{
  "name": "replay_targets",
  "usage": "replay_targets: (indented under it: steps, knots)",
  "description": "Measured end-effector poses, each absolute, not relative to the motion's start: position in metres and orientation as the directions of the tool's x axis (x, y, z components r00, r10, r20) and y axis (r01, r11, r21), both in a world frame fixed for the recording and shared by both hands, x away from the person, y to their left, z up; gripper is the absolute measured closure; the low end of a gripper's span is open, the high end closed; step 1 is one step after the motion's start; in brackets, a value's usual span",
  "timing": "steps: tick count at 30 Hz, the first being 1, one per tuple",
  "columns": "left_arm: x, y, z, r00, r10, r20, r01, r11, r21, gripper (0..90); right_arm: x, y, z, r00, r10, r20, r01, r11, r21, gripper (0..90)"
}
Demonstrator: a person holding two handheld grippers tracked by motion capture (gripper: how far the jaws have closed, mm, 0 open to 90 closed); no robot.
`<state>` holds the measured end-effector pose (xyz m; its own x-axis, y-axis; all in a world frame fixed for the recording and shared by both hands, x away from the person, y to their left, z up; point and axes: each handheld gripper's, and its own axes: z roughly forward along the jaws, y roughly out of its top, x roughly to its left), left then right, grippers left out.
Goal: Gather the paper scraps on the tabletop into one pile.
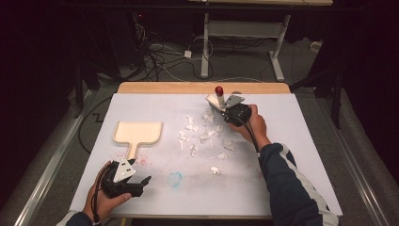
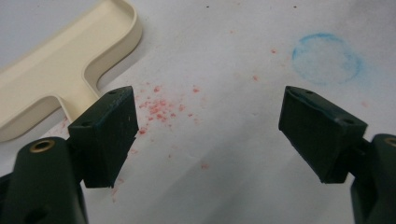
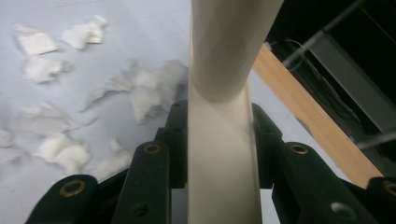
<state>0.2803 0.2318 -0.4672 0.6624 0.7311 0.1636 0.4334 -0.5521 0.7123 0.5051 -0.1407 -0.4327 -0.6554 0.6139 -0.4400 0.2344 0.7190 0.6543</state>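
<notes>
Your right gripper [image 1: 221, 104] is pinching the cream brush handle [image 3: 219, 140] between its fingers, at the far side of the surface [image 1: 291, 155] beside the paper scraps [image 1: 204, 136]. Your left gripper [image 2: 208, 135] is hovering with fingers spread wide, empty, just beside the cream dustpan [image 1: 137, 133].

Dim room, table [image 1: 282, 188] evenly lit from above, close-up views slightly soft

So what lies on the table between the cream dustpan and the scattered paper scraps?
In the high view, the stretch between the dustpan and the paper scraps is bare white table.
</notes>
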Motion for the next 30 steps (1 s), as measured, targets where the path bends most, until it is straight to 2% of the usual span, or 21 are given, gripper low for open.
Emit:
replay_targets:
  steps: [12, 15, 22, 30]
  knots:
    - [0.279, 0.230, -0.468, 0.680, 0.715, 0.164, 0.427, -0.568, 0.703, 19.0, 0.485, -0.129, -0.441, -0.740, 0.481, -0.470, 0.144, 0.796, 0.588, 67.6]
    - [0.279, 0.229, -0.468, 0.684, 0.710, 0.166, 0.427, -0.575, 0.697, 19.0, 0.476, -0.134, -0.442, -0.769, 0.465, -0.439, 0.120, 0.779, 0.615, 67.6]
    - [0.277, 0.228, -0.467, 0.691, 0.703, 0.168, 0.421, -0.581, 0.696, 19.0, 0.453, -0.144, -0.443, -0.798, 0.411, -0.441, 0.065, 0.786, 0.615, 67.5]
    - [0.277, 0.227, -0.468, 0.694, 0.701, 0.165, 0.421, -0.581, 0.696, 19.0, 0.433, -0.156, -0.439, -0.829, 0.394, -0.396, 0.052, 0.760, 0.648, 67.6]
